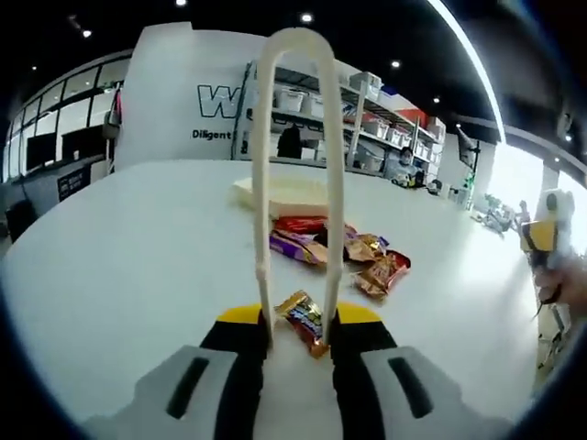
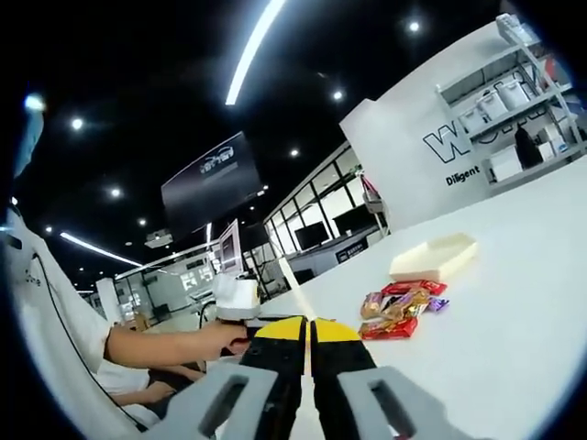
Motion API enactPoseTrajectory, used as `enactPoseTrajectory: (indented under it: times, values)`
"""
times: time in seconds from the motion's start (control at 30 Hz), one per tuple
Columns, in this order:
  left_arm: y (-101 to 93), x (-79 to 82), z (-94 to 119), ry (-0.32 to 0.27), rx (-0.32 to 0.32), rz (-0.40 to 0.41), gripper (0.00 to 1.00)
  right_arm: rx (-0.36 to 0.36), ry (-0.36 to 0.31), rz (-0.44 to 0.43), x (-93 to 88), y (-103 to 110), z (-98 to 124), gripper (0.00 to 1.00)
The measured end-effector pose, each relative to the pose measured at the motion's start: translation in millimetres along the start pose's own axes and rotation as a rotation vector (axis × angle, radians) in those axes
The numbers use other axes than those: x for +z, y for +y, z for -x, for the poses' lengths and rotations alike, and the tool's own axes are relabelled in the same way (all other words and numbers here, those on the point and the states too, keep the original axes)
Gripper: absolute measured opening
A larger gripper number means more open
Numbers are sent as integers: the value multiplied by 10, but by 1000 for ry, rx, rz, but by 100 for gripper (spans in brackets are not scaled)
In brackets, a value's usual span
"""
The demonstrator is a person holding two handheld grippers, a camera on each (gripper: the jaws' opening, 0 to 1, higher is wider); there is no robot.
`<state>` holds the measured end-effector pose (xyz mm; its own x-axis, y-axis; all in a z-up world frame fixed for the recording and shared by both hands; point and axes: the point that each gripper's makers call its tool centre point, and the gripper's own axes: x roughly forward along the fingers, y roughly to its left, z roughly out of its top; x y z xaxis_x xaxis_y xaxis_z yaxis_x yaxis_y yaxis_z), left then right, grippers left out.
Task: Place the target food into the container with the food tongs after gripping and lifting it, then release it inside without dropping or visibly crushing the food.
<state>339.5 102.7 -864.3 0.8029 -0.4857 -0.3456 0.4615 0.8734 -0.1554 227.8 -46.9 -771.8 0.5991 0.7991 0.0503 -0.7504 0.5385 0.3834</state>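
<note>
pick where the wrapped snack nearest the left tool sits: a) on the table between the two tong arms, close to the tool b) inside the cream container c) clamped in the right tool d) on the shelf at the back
a: in the left gripper view the wrapped snack lies on the white table between the arms of the tongs, just ahead of the left tool, apart from the cream container.

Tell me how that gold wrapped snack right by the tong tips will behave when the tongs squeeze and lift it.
The gold wrapped snack looks small and flat, so probably light. Its glossy, crinkled wrapper may slip or crumple between the thin tongs held in the left gripper. It lies apart from the snack pile, so lifting should not disturb that.
</note>
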Motion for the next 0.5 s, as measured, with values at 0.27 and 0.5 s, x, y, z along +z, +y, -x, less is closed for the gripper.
enactPoseTrajectory:
  times: [0.27,0.5]
  values:
    - [-379,-71,-35,51,-254,-232,26,-14,9,-6,-26,-41,53,0]
    - [-654,-123,30,92,-448,-224,25,-8,25,2,-58,1,17,0]
